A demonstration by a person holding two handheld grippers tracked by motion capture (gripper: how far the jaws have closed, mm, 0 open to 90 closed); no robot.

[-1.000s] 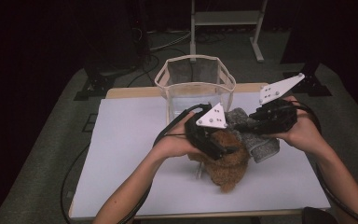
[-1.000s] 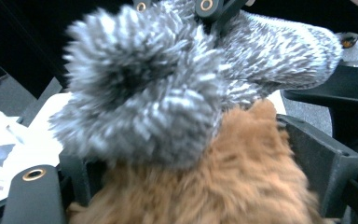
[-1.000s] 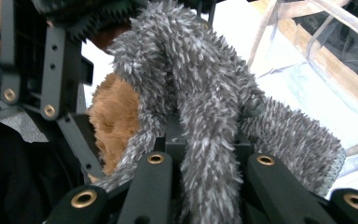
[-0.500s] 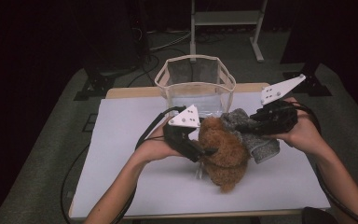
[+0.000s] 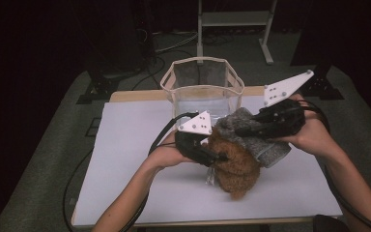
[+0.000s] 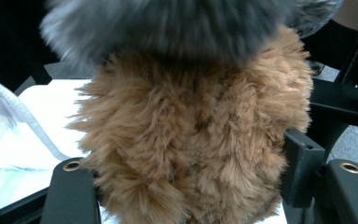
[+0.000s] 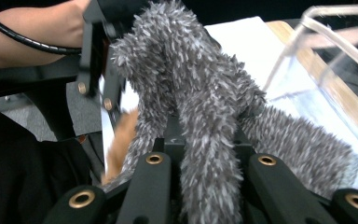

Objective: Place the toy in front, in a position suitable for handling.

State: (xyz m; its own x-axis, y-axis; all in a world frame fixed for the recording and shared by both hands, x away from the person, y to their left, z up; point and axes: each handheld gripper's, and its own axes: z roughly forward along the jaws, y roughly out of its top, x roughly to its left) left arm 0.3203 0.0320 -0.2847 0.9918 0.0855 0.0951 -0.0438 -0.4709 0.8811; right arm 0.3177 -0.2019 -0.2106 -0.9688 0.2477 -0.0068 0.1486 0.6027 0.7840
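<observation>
High view: right tool (image 5: 241,129) pinches grey cloth (image 5: 265,145); left tool (image 5: 221,157) (just closing) straddles brown cloth (image 5: 236,169).

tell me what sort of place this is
Probably a lab or recording studio: a white-topped table on grey carpet, dark surroundings, cables and a metal stand behind it.

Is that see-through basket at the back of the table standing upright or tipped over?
Upright. The basket stands on its base with its open rim facing up, behind the two fluffy cloths.
</observation>
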